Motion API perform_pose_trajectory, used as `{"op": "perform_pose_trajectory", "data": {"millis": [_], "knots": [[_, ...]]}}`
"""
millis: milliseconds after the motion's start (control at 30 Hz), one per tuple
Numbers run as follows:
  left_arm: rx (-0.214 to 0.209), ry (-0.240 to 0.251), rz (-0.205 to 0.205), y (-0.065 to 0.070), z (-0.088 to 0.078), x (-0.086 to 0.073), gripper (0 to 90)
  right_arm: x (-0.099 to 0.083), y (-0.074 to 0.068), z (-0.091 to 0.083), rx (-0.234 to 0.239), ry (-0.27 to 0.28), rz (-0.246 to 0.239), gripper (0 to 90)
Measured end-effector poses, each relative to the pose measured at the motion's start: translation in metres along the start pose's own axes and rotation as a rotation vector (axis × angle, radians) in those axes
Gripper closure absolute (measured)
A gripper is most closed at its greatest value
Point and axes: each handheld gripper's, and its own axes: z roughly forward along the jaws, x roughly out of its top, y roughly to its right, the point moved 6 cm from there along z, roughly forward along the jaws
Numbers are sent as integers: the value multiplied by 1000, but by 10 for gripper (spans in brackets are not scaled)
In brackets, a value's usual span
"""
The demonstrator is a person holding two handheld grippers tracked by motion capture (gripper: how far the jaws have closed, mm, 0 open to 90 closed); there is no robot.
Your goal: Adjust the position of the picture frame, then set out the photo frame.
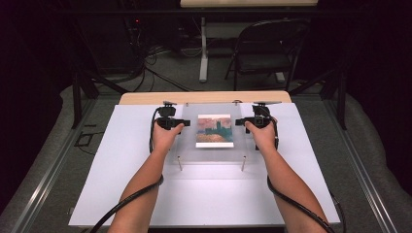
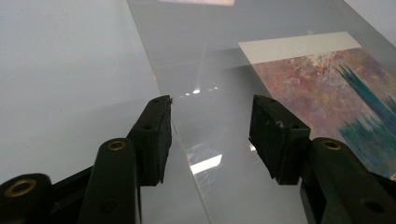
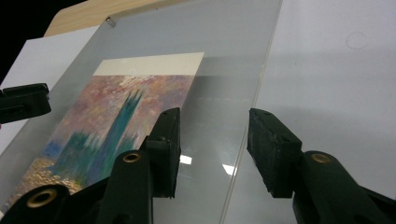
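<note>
A clear panel with a print lies mid-tabletop. The left tool and right tool stand spread at its left and right edges, pinching nothing. Judged step: release or approach; gripping next needs both to close on the edges.

Light: bright on the white board, room behind it dark | Glare: small white glints on the clear sheet near the black jaws | Shadows: soft, faint grey beside the sheet | Focus: high view slightly soft; jaws up close mildly blurred
</note>
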Motion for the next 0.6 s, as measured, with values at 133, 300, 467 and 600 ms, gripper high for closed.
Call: {"op": "perform_pose_trajectory", "data": {"millis": [133, 300, 467, 600], "knots": [[-15, -1, -6, -2, 1, 0, 478, -2, 2, 4, 2, -2, 1, 519], [-29, 5, -32, -3, 4, 1, 459, -2, 4, 7, 28, 1, 38, 509], [-33, -5, -41, -4, 6, 2, 443, 0, 4, 8, 20, -7, 30, 499], [-36, -11, -40, -4, 7, 3, 424, 0, 4, 9, 21, -13, 41, 493]]}}
